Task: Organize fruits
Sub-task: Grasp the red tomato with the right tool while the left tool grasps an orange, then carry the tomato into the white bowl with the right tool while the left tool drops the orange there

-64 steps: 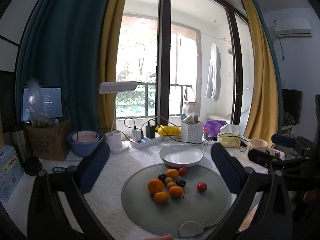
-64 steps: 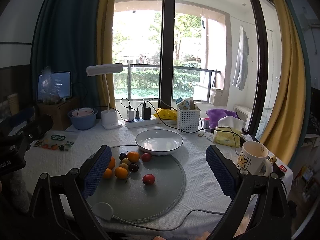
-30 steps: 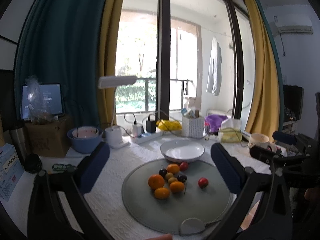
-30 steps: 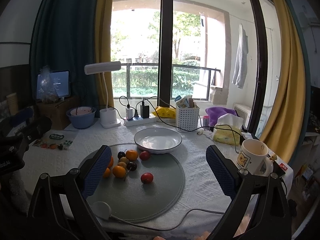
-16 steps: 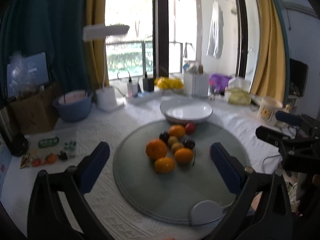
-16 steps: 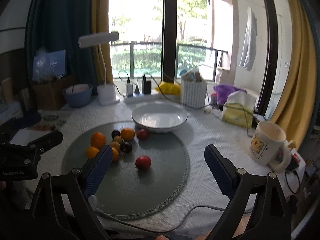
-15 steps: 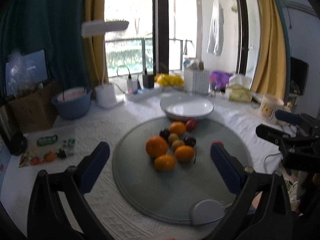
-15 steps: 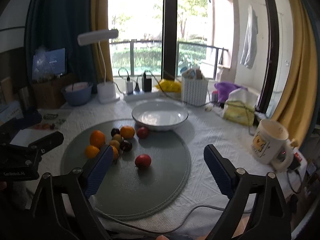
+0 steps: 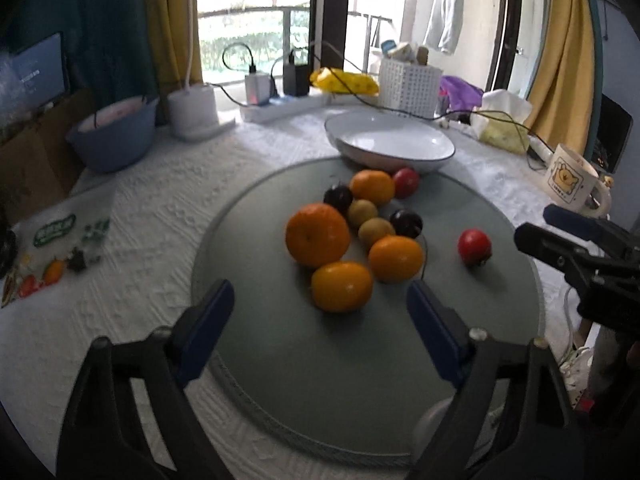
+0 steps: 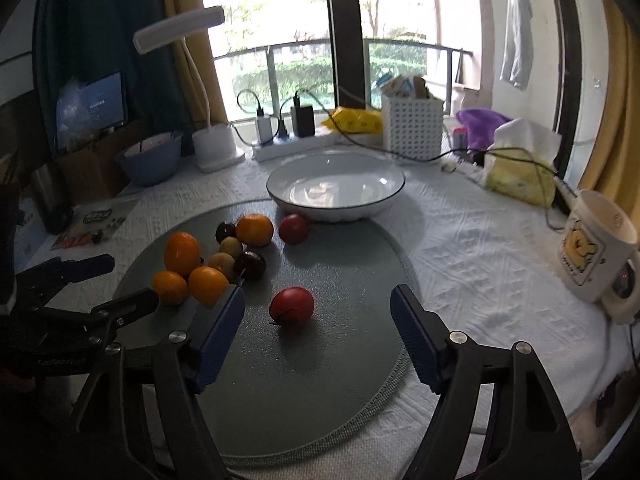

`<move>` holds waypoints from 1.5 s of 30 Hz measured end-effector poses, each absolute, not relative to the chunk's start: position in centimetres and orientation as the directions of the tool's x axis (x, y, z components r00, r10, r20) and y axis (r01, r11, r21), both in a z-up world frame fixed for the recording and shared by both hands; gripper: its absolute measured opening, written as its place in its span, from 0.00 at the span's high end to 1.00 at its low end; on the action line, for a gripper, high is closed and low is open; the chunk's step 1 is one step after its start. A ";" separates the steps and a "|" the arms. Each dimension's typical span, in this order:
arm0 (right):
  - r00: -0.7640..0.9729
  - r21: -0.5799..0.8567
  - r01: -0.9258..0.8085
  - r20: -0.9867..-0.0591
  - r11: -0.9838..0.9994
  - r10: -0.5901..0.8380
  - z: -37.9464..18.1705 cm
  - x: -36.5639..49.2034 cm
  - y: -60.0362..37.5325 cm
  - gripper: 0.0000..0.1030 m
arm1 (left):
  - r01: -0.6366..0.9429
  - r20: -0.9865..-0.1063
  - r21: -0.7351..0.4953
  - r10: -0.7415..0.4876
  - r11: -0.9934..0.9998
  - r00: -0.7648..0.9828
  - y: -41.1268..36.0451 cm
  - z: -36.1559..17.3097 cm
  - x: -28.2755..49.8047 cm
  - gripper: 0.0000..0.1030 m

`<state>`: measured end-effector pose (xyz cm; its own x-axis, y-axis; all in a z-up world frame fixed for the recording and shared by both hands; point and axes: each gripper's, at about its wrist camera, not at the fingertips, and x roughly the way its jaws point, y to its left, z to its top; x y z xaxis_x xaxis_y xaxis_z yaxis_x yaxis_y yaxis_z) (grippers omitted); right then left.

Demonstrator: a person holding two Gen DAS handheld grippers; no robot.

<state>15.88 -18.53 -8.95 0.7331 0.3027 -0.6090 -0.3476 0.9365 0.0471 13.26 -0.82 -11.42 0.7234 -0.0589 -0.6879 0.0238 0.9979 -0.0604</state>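
A round grey mat point(image 9: 280, 344) point(image 10: 320, 360) holds a cluster of fruit: a big orange point(image 9: 317, 234) point(image 10: 182, 253), smaller oranges point(image 9: 341, 286) point(image 10: 208, 280), small greenish fruits point(image 9: 375, 231), dark plums point(image 9: 406, 223) point(image 10: 250, 265) and a red fruit point(image 9: 406, 182) point(image 10: 294, 229) by the bowl. A lone red fruit point(image 9: 474, 246) point(image 10: 291, 306) lies apart. An empty white bowl point(image 9: 390, 146) point(image 10: 335, 185) stands behind the mat. My left gripper point(image 9: 320, 320) is open, just short of the nearest orange. My right gripper point(image 10: 316, 328) is open, its tips either side of the lone red fruit.
A blue bowl point(image 9: 114, 136), a white lamp base point(image 9: 194, 110), a power strip with chargers point(image 9: 276, 104), a white basket point(image 9: 408, 86) and a tissue pack point(image 10: 520, 172) line the back. A mug point(image 10: 592, 244) stands at the right. A white puck with cable point(image 9: 434, 420) sits on the mat's near edge.
Both grippers have dropped and moved forward toward the mat; the fruit looks much larger. The left one nears the oranges, the right one the lone red fruit. Both stay open.
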 end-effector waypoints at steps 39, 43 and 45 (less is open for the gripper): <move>0.655 0.077 -0.413 -0.667 0.907 0.355 -8.8 21.6 -16.8 0.67 | 0.123 -0.679 -0.054 -0.127 0.991 0.723 -1.8 -8.8 18.3 0.61; 0.673 0.069 -0.399 -0.656 0.914 0.343 -8.2 22.9 -17.3 0.67 | 0.137 -0.662 -0.057 -0.140 0.989 0.736 -1.9 -8.2 19.6 0.61; 0.680 0.062 -0.393 -0.651 0.917 0.336 -8.0 23.6 -17.6 0.67 | 0.145 -0.657 -0.063 -0.151 0.987 0.739 -2.0 -8.0 20.4 0.61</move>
<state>23.65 -17.61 -7.96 0.6803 0.3362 -0.6513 -0.3935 0.9172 0.0625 20.36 -2.01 -7.96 0.7387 -0.1507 -0.6569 0.1454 0.9874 -0.0630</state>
